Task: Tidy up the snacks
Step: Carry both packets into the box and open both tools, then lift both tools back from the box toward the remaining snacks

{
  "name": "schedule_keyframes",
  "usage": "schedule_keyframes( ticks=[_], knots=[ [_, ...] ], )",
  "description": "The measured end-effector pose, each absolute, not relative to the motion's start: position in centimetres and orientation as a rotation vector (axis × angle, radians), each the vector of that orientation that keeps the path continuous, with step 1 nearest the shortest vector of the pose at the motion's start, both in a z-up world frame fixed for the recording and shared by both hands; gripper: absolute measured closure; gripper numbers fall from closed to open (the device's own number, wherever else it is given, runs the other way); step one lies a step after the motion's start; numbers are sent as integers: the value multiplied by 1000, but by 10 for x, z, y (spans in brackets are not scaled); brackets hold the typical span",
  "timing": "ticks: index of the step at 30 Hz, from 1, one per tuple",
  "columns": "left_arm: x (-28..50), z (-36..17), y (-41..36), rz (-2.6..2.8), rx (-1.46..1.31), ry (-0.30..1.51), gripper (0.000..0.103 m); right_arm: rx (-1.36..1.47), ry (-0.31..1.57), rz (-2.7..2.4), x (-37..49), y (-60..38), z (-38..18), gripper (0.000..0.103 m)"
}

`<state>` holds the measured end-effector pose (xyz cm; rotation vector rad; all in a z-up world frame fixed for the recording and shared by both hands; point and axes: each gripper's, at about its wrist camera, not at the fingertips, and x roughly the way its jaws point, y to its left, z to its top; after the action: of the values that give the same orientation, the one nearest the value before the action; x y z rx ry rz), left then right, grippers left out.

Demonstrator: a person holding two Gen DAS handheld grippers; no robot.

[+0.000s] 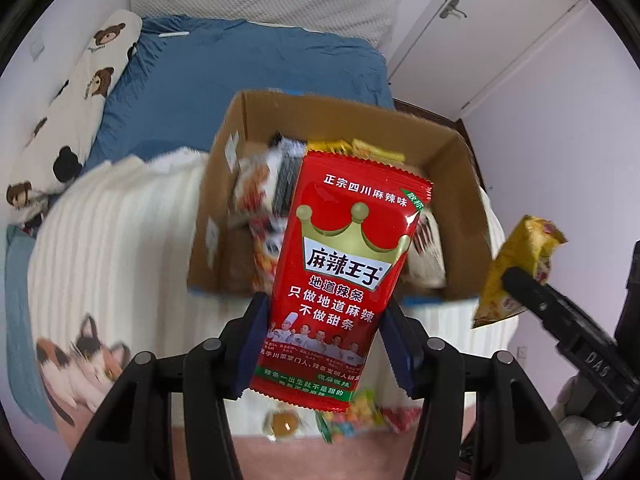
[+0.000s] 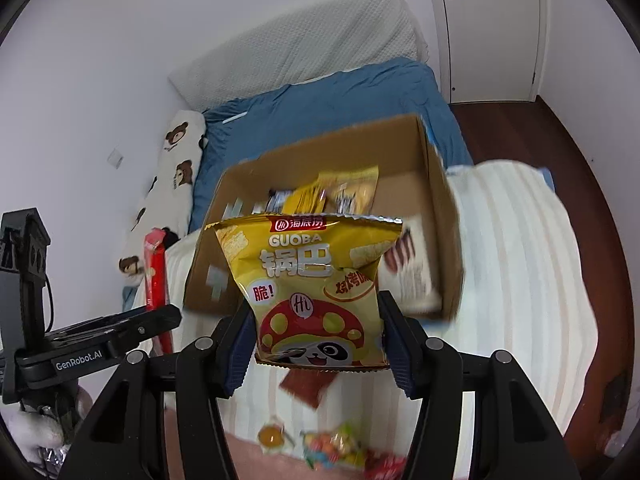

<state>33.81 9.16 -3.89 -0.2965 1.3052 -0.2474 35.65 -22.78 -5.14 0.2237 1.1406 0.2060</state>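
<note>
My left gripper (image 1: 326, 340) is shut on a red spicy-strip snack packet (image 1: 340, 264) and holds it upright in the air, in front of an open cardboard box (image 1: 460, 184). My right gripper (image 2: 316, 340) is shut on a yellow Guoba crisp bag (image 2: 308, 280), also held up before the same box (image 2: 434, 200). The box holds several snack packets (image 2: 340, 192). In the left wrist view the yellow bag (image 1: 516, 272) shows at right in the other gripper. In the right wrist view the red packet (image 2: 156, 272) shows edge-on at left.
The box sits on a white striped blanket (image 2: 520, 264) over a blue bed (image 1: 240, 76). Loose snacks (image 2: 332, 448) lie on the blanket's near edge, with a brown packet (image 2: 308, 388). A bear-print pillow (image 1: 80, 96) lies left. A door (image 2: 488, 20) stands behind.
</note>
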Motion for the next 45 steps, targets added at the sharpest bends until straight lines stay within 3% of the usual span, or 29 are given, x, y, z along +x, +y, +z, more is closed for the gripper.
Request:
schedule_keyframes(
  ticks=[8, 20, 21, 23, 24, 26, 30, 45],
  knots=[
    [417, -92, 96, -149, -250, 1409, 51, 213, 1186, 129, 452, -228, -81, 43],
    [446, -163, 100, -72, -210, 1567, 50, 175, 1252, 34, 537, -225, -146, 42],
    [447, -168, 100, -70, -202, 1575, 50, 170, 1263, 22, 542, -225, -153, 37],
    [447, -175, 102, -62, -217, 1580, 49, 168, 1304, 6, 545, -223, -166, 13],
    [447, -178, 103, -67, -232, 1582, 47, 162, 1326, -7, 548, -222, -173, 3],
    [449, -179, 104, -84, -261, 1573, 31, 144, 1344, -16, 549, -220, -179, 3],
    [451, -170, 96, -90, -254, 1539, 10, 123, 1346, -7, 547, -216, -179, 3],
    [426, -120, 83, -93, -205, 1403, 10, 109, 1334, 35, 486, -218, -160, 3]
  ],
)
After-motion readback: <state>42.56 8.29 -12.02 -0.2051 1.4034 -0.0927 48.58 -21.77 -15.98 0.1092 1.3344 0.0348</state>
